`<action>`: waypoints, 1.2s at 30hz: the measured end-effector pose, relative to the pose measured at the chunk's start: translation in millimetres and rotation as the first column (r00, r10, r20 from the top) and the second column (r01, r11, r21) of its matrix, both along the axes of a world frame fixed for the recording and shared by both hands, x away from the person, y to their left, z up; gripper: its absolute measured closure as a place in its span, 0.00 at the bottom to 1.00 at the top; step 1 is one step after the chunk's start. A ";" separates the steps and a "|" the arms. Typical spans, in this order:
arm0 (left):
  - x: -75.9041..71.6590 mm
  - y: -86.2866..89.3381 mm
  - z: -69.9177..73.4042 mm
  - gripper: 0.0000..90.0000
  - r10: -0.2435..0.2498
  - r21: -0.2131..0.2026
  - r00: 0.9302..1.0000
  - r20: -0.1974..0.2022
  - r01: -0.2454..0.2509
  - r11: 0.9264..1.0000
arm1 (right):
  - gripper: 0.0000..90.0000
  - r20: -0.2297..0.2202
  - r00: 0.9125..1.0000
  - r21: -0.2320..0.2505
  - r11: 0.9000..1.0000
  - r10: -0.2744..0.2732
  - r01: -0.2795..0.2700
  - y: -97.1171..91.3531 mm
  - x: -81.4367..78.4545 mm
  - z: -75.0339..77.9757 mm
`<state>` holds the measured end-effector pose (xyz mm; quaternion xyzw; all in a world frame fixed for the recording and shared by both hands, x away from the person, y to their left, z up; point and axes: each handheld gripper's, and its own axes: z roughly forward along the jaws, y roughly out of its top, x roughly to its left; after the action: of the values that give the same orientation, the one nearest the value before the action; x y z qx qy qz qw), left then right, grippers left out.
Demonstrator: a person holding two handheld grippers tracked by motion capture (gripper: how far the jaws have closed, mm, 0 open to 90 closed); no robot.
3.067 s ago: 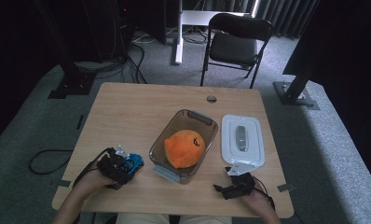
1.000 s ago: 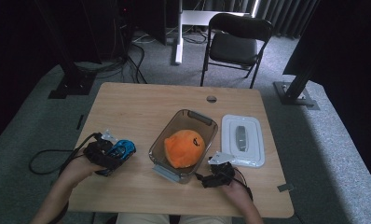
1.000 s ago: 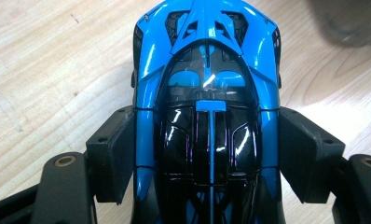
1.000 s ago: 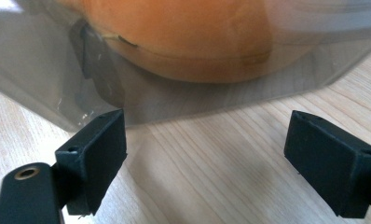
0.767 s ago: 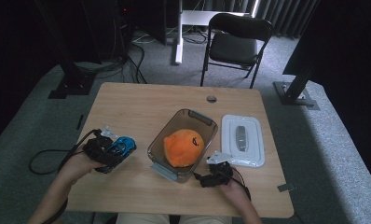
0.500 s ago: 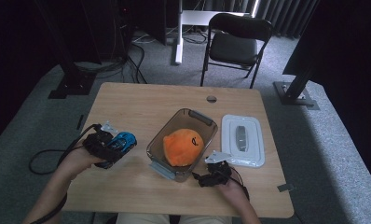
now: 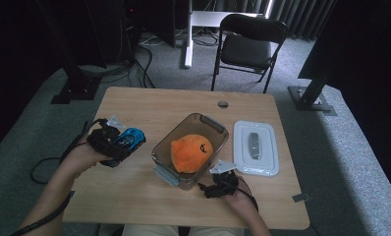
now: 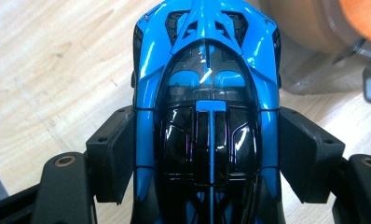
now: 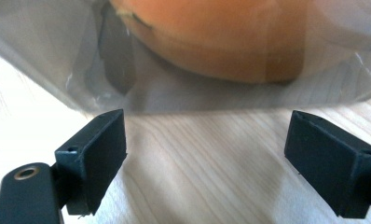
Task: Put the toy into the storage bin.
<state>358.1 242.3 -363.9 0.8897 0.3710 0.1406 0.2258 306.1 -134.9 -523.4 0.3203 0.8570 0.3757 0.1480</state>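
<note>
Now the left hand-held gripper (image 7: 127, 142) has lifted the blue toy car (image 8: 207, 116), clamped between its jaws, left of the container (image 7: 191, 147); the right hand-held gripper (image 9: 207, 158) waits open beside it.

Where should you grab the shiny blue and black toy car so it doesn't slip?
Grip the shiny blue and black toy car across its middle, one pad on each long side, coming from its rear end along its length. Its sides there are nearly straight and parallel, while the nose tapers and the roof is rounded and glossy. The left gripper holds it just this way, its pads flat against both flanks.
</note>
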 end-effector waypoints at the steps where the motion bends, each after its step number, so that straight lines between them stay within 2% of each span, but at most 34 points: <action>1: 0.7 -0.9 2.6 0.32 0.000 0.002 1.000 0.004 0.000 1.000 | 0.14 -0.002 1.000 -0.006 1.000 0.000 0.000 -2.0 -1.5 -1.1; 5: 1.7 -4.7 12.0 0.32 -0.002 -0.006 1.000 0.018 0.002 1.000 | 0.14 0.006 1.000 -0.024 1.000 0.020 -0.019 -4.1 -4.1 -2.7; 8: 1.8 -9.0 17.9 0.32 -0.009 -0.010 1.000 0.026 0.009 1.000 | 0.14 0.001 0.999 -0.020 0.998 0.052 -0.052 -5.7 -8.3 -3.0; 11: 2.0 -11.7 20.6 0.32 -0.016 -0.003 0.999 0.029 0.016 1.000 | 0.14 -0.007 0.999 -0.017 0.999 0.051 -0.051 -7.1 -8.8 -3.0; 17: 6.2 -24.0 29.4 0.32 -0.038 -0.022 0.999 0.021 0.038 0.999 | 0.14 -0.021 0.999 -0.011 0.999 0.044 -0.045 -8.7 -7.9 -3.2; 22: 9.8 -42.4 34.4 0.32 -0.071 -0.032 0.997 0.019 0.071 0.997 | 0.14 -0.022 0.999 -0.011 0.999 0.041 -0.041 -9.2 -7.4 -3.3; 36: 18.7 -84.1 38.7 0.32 -0.113 -0.041 0.993 0.011 0.114 0.993 | 0.14 -0.024 0.999 -0.010 0.999 0.040 -0.040 -9.9 -7.6 -3.3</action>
<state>376.7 158.3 -325.2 0.9039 0.3216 0.1238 0.2535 298.4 -144.8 -526.7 0.3069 0.8668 0.3702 0.1320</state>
